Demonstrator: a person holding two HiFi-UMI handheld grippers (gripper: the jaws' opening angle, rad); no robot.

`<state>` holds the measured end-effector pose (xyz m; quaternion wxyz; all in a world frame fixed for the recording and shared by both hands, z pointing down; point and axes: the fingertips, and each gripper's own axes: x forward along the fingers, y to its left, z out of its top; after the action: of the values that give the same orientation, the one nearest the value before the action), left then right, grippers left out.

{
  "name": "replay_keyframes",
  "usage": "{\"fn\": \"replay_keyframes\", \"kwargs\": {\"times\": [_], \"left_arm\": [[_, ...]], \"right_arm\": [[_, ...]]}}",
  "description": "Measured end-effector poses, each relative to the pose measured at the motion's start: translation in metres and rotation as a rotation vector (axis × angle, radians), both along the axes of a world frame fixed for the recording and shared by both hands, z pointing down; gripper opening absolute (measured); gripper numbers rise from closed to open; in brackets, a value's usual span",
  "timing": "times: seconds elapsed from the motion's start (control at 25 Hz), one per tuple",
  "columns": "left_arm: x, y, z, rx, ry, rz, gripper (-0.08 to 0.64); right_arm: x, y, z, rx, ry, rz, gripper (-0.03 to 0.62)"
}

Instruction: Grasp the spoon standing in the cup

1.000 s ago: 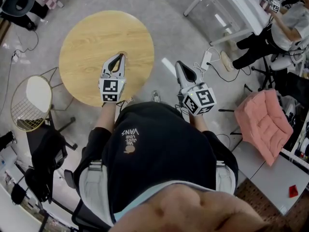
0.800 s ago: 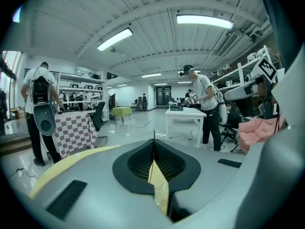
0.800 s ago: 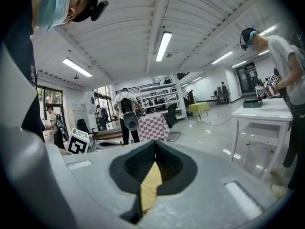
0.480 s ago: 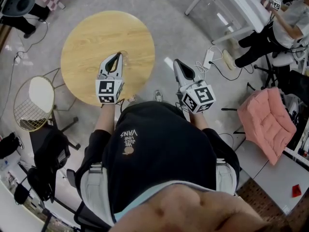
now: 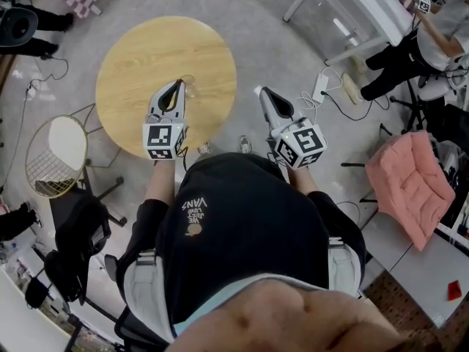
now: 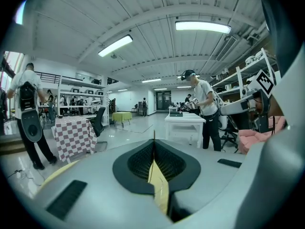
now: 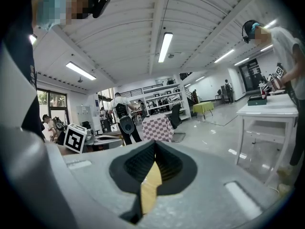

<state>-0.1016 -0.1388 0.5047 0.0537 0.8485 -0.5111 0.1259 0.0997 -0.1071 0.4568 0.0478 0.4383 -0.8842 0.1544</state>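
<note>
Left gripper (image 6: 154, 138): jaws pressed together, tips meeting, nothing between them. Right gripper (image 7: 155, 146): same, closed tight and empty. Both gripper views look out level across the room, not down at any cup.

Head view: the left gripper sits over the near-right part of the round wooden table (image 5: 139, 53), tips pointing away from the person. The right gripper hangs past the table edge, over the floor, well apart from the left one.

Cup (image 5: 190, 84): only a faint clear outline on the tabletop just beside the left tips. I read that as the cup, low confidence. Spoon: too small to make out in any view.

Progress, my read: nothing grasped, approach stage only. Left to do:
- open one pair of jaws
- tilt down so the spoon handle comes into sight
- line the jaws up around the handle
- close

The left gripper is the nearer candidate. Risk: a clear cup is likely light and could tip if bumped.
</note>
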Motion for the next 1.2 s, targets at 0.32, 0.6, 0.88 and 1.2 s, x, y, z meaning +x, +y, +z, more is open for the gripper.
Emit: {"fn": "replay_keyframes", "kwargs": {"times": [0.32, 0.6, 0.88, 1.2], "left_arm": [[0.000, 0.005, -0.024, 0.043, 0.015, -0.008, 0.014], [-0.005, 0.011, -0.036, 0.071, 0.022, -0.018, 0.014], [-0.015, 0.020, -0.051, 0.106, 0.039, -0.044, 0.014], [-0.029, 0.027, -0.061, 0.132, 0.056, -0.078, 0.014]], "right_arm": [[0.001, 0.003, -0.005, 0.006, -0.007, -0.013, -0.003], [-0.008, 0.005, -0.005, 0.012, -0.009, -0.041, -0.003], [-0.018, 0.007, -0.007, 0.019, -0.013, -0.069, -0.003], [-0.028, 0.004, -0.007, 0.025, -0.016, -0.095, -0.002]]}}
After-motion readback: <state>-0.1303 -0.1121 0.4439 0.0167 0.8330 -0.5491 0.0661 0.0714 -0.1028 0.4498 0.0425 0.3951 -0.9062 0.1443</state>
